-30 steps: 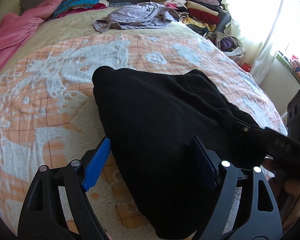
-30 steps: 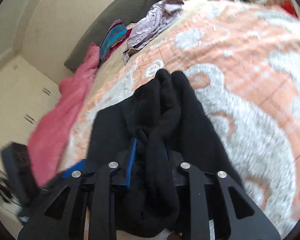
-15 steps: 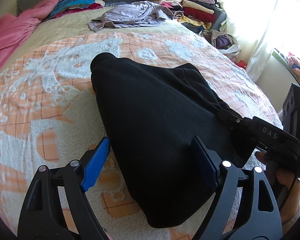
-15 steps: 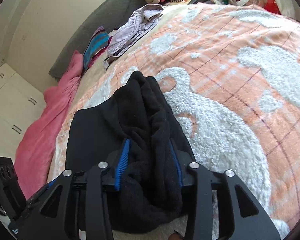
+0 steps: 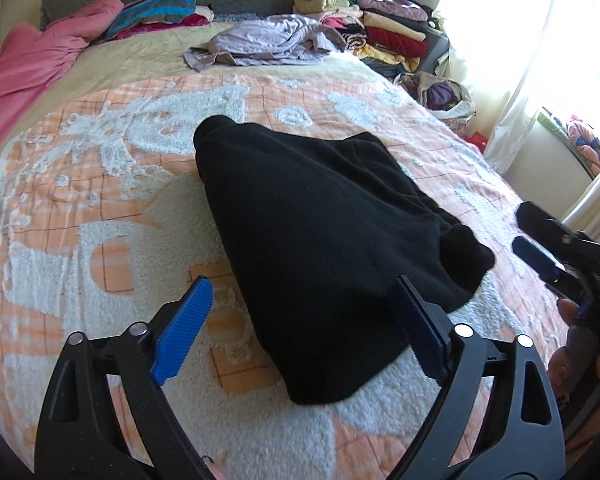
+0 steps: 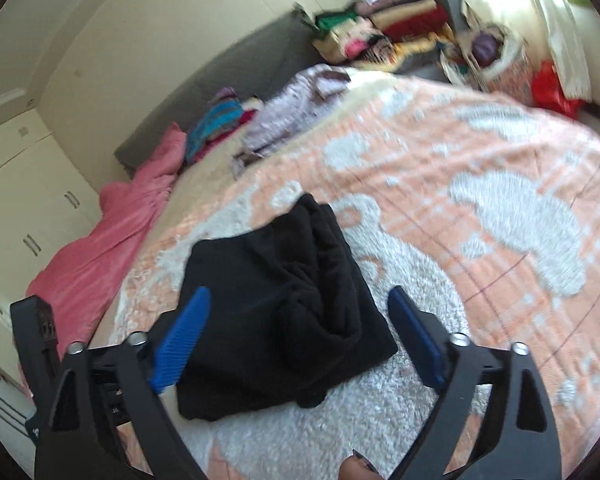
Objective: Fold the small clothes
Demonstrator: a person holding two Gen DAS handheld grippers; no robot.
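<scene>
Right wrist: fuzzy black garment (image 6: 284,312) folded on tufted blanket (image 6: 500,216).

Right gripper (image 6: 298,336) was clamped on the bunched edge of the black garment (image 6: 276,320); jaws have just been opening wide, cloth now lies loose on the bedspread (image 6: 480,200), no pad touching it. In left wrist view it's pulled back to right edge of frame. Left gripper (image 5: 300,332) also opened a bit more, nothing gripped.

no readable text, labels or numbers anywhere
</scene>
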